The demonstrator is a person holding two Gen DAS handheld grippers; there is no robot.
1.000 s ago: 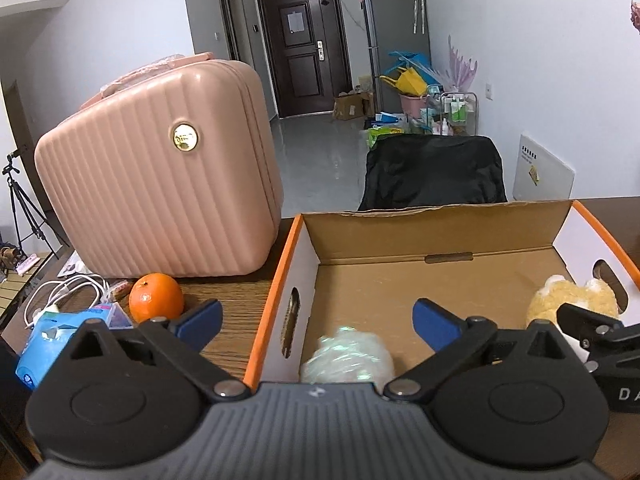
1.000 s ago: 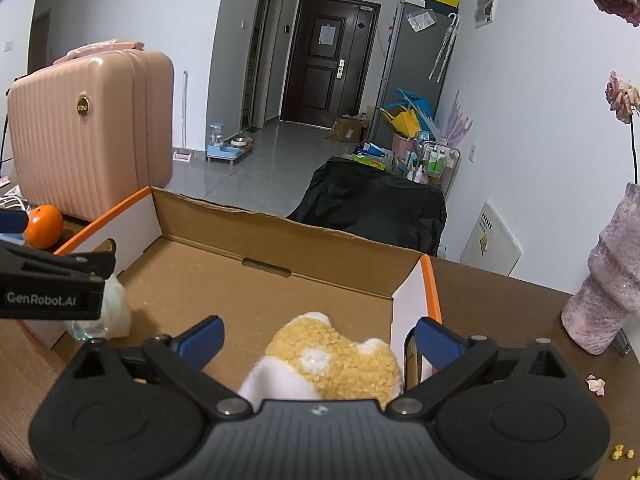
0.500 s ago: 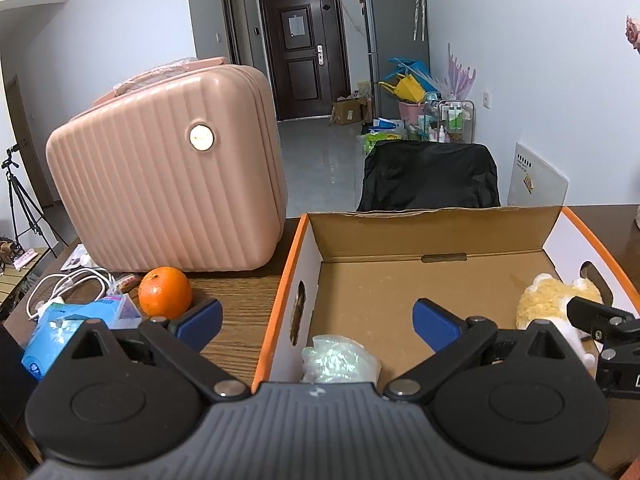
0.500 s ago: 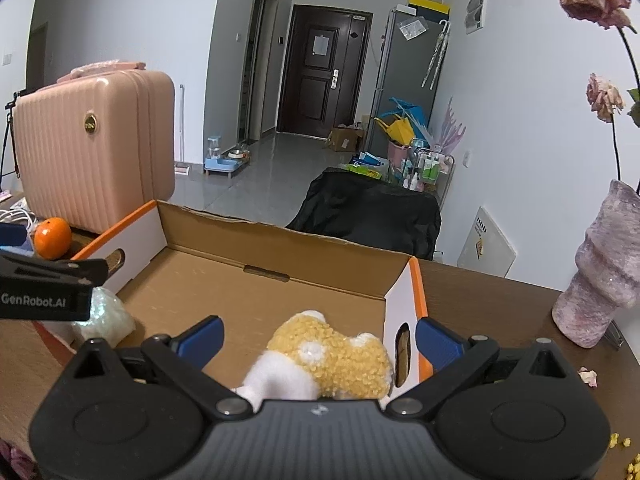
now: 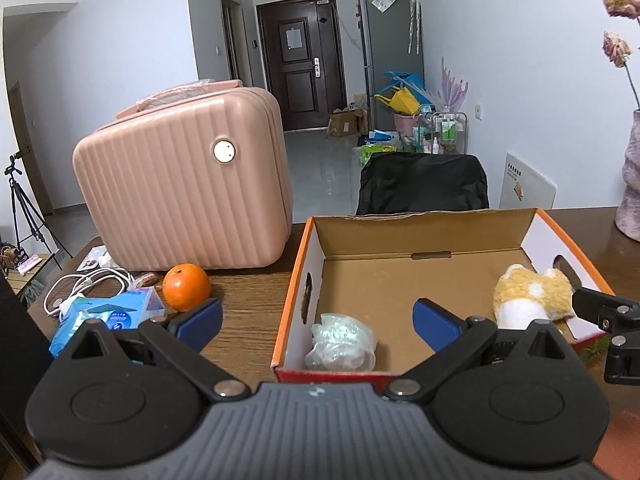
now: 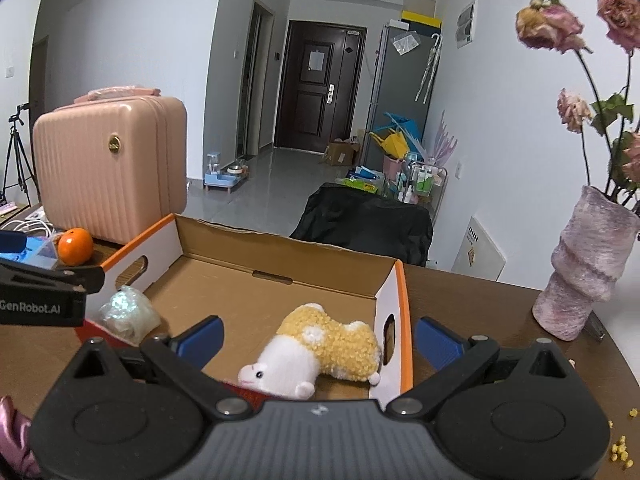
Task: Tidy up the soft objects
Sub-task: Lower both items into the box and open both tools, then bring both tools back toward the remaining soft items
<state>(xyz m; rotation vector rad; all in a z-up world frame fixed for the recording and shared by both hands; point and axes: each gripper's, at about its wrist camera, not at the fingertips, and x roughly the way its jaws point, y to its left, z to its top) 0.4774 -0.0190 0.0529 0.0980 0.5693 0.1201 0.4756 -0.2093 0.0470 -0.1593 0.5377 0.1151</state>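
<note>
Inside the cardboard box (image 6: 280, 256), the plush hamster (image 6: 320, 350) is lying along the front edge, snout pointing left. I am holding my right gripper (image 6: 318, 332) and left gripper (image 5: 316, 316) spread wide, empty; "GenRobot.AI" is showing on the left one.

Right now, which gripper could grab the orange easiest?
Probably the left gripper. Its open jaws sit just behind the orange, which lies on the table left of the cardboard box. The right gripper, also open, hangs over the plush toy at the box's far side.
</note>
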